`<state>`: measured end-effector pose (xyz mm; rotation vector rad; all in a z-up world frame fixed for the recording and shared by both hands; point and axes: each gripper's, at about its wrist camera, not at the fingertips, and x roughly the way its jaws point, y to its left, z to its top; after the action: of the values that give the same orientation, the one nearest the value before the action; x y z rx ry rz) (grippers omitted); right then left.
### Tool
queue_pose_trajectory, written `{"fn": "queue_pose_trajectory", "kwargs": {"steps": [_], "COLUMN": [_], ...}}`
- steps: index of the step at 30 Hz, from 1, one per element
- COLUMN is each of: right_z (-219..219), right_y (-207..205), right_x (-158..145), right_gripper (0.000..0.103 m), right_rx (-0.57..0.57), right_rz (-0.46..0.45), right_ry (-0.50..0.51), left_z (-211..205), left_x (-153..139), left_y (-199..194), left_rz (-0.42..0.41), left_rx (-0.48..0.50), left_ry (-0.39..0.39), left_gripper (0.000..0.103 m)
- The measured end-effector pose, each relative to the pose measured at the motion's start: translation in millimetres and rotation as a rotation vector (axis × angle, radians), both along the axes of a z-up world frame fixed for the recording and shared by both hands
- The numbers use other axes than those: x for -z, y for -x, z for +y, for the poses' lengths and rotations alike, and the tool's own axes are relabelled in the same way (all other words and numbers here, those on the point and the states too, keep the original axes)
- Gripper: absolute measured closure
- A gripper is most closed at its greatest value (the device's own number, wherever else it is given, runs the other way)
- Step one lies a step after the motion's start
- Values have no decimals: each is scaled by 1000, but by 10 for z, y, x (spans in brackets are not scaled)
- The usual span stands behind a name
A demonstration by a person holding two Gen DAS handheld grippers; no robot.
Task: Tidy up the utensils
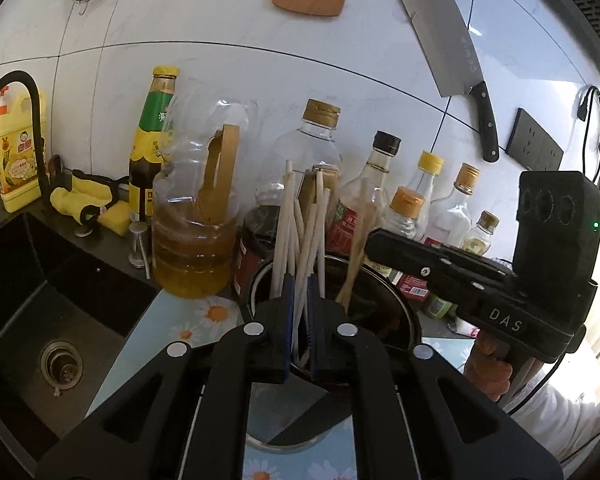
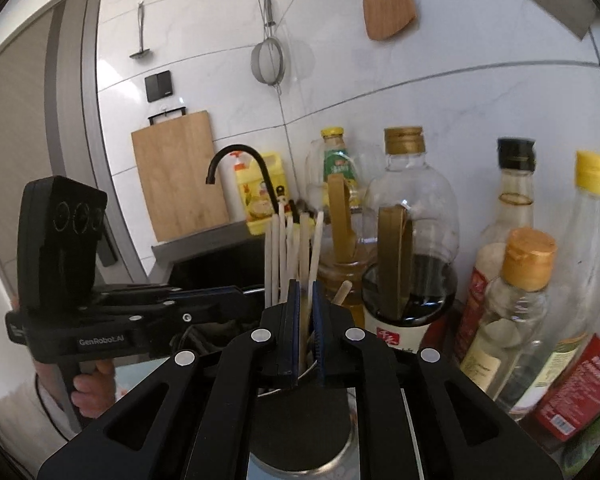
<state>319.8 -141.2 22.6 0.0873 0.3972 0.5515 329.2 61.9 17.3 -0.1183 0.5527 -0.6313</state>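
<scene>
Several pale chopsticks (image 1: 288,216) (image 2: 276,248) stand upright in a dark round holder (image 1: 404,312) on the counter. My left gripper (image 1: 299,284) reaches over the holder's near rim. Its blue pads stand a narrow slit apart, and one white chopstick (image 1: 316,220) leans loosely through the slit. My right gripper (image 2: 306,286) comes in from the right and is shut on a tan chopstick (image 2: 304,320) (image 1: 358,236) that stands in the holder. Each gripper shows in the other's view: the right gripper (image 1: 374,240) and the left gripper (image 2: 244,292), each held by a hand.
A black sink (image 1: 28,280) with a faucet (image 1: 20,92) lies to the left. Oil and sauce bottles (image 1: 196,240) (image 2: 412,240) crowd close behind the holder. A cleaver (image 1: 452,52), a wooden spatula (image 2: 384,4) and a strainer (image 2: 270,60) hang on the wall. A cutting board (image 2: 176,176) leans behind the sink.
</scene>
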Motion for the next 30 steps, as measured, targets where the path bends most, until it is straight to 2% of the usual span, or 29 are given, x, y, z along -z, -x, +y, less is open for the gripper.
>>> {"fn": "queue_pose_trajectory", "kwargs": {"steps": [2, 3, 4, 6, 8, 10, 14, 15, 19, 21, 30], "right_z": [-13, -17, -18, -22, -18, -9, 2, 9, 41, 68, 157], "right_y": [53, 80, 116, 182, 285, 365, 542, 578, 787, 912, 1385], "right_x": [-53, -80, -112, -167, -221, -259, -314, -329, -393, -430, -490], "right_gripper": [95, 91, 80, 68, 66, 59, 48, 42, 25, 18, 9], "right_rx": [7, 13, 17, 26, 34, 42, 68, 75, 105, 124, 170], "right_rz": [-10, -17, -24, -35, -53, -53, -56, -58, -67, -82, -75], "right_ry": [9, 14, 23, 39, 54, 63, 84, 89, 104, 117, 139], "left_z": [11, 25, 31, 52, 72, 99, 177, 209, 309, 369, 580], "left_x": [-32, -57, -77, -120, -155, -191, -250, -264, -289, -292, -218], "left_y": [46, 82, 105, 178, 249, 338, 505, 562, 725, 808, 1205], "left_rz": [-5, -7, -10, -18, -24, -33, -41, -43, -40, -34, -14], "left_rx": [-4, -3, -4, -4, -9, -18, -27, -41, -72, -92, -152], "left_ry": [-6, -6, -7, -10, -15, -30, -33, -42, -62, -63, -83], "left_gripper": [86, 81, 78, 74, 67, 60, 38, 32, 20, 6, 6]}}
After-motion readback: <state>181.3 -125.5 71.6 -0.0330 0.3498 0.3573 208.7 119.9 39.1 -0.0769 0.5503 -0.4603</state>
